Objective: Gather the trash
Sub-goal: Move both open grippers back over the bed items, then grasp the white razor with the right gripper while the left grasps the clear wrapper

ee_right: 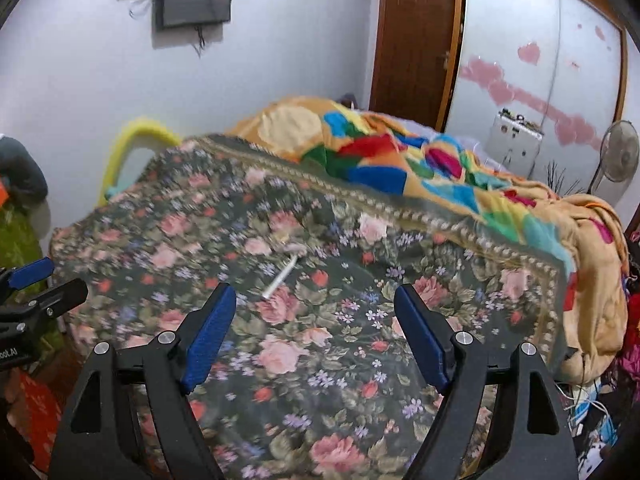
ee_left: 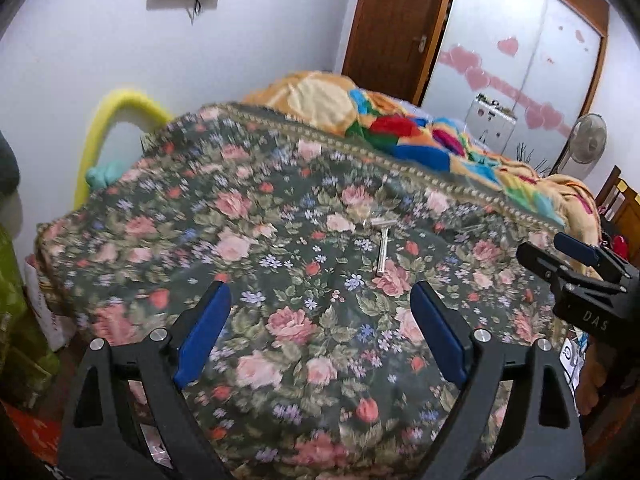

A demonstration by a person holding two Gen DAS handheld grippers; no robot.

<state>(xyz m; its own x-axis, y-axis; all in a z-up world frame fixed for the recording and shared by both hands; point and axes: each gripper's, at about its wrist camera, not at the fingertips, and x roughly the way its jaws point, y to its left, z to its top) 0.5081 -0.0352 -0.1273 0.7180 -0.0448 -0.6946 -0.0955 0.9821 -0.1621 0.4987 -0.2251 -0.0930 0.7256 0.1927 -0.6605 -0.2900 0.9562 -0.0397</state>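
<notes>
A small silver-white razor-like stick (ee_left: 383, 249) lies on the floral bedspread (ee_left: 280, 320), with a scrap of clear wrapper (ee_left: 370, 221) at its far end. My left gripper (ee_left: 320, 292) hovers over the bedspread short of the stick, jaws wide open and empty. In the right wrist view the same stick (ee_right: 281, 276) lies ahead and slightly left of my right gripper (ee_right: 316, 292), which is also open and empty. Each gripper shows at the edge of the other's view: the right gripper (ee_left: 548, 254), the left gripper (ee_right: 56, 280).
A bright patchwork blanket (ee_left: 400, 128) is bunched behind the floral bedspread. A yellow foam tube (ee_left: 120, 100) leans on the wall at the bed's left. A brown door (ee_left: 396, 20), a wardrobe with pink hearts (ee_left: 520, 60) and a fan (ee_left: 588, 140) stand behind. Clutter (ee_right: 592, 408) lies at the right.
</notes>
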